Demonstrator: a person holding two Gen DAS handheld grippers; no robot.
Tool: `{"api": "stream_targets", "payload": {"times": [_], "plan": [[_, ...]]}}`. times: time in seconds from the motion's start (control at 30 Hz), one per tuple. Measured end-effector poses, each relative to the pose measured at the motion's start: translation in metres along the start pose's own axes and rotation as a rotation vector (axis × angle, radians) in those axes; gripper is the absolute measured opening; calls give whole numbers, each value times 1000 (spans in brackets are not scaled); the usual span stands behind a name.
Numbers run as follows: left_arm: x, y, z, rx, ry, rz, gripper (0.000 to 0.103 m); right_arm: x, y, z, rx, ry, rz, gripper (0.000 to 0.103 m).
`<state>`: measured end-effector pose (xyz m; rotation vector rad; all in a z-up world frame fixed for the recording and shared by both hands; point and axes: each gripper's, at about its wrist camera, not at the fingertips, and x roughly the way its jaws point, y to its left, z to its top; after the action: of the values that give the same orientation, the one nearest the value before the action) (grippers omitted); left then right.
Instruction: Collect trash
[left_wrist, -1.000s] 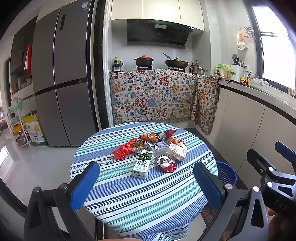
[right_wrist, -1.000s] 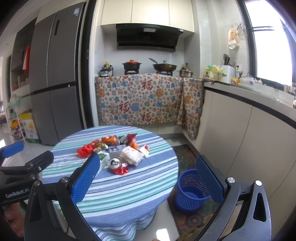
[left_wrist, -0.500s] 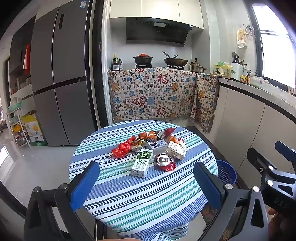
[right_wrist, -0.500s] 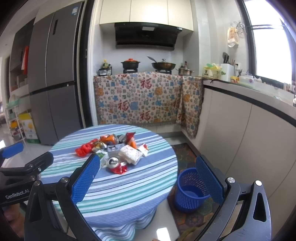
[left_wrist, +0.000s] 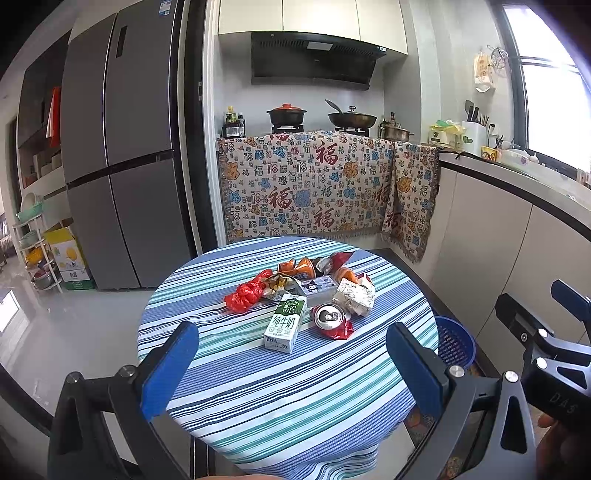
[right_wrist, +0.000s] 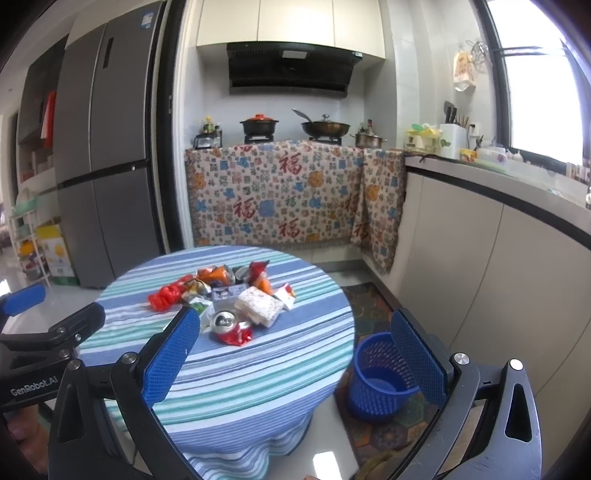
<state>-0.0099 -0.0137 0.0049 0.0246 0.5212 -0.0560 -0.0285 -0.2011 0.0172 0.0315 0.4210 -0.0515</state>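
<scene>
A pile of trash lies on the round striped table (left_wrist: 280, 398): a green-and-white milk carton (left_wrist: 285, 325), a crushed red can (left_wrist: 330, 320), a red plastic bag (left_wrist: 245, 295), a white crumpled wrapper (left_wrist: 354, 296) and snack packets (left_wrist: 301, 267). The same can (right_wrist: 228, 326) and wrapper (right_wrist: 259, 306) show in the right wrist view. A blue mesh bin (right_wrist: 384, 378) stands on the floor right of the table. My left gripper (left_wrist: 295, 365) is open, short of the pile. My right gripper (right_wrist: 295, 354) is open, between table and bin.
A grey fridge (left_wrist: 118, 166) stands at the back left. A stove counter draped in patterned cloth (left_wrist: 317, 184) is behind the table, white cabinets (right_wrist: 498, 266) run along the right. A patterned mat (right_wrist: 373, 306) lies under the bin. A shelf rack (left_wrist: 33, 251) is far left.
Both grippers have edged slightly closer to the table; the pile sits a little higher in the views. Both stay open, nothing on the table has moved.
</scene>
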Motion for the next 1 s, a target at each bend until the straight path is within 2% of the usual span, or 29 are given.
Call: {"api": "stream_targets", "payload": {"times": [1.0], "plan": [[23,2,-3,26,27,33,103,14,3,-3,-14,29,-7,103]]}}
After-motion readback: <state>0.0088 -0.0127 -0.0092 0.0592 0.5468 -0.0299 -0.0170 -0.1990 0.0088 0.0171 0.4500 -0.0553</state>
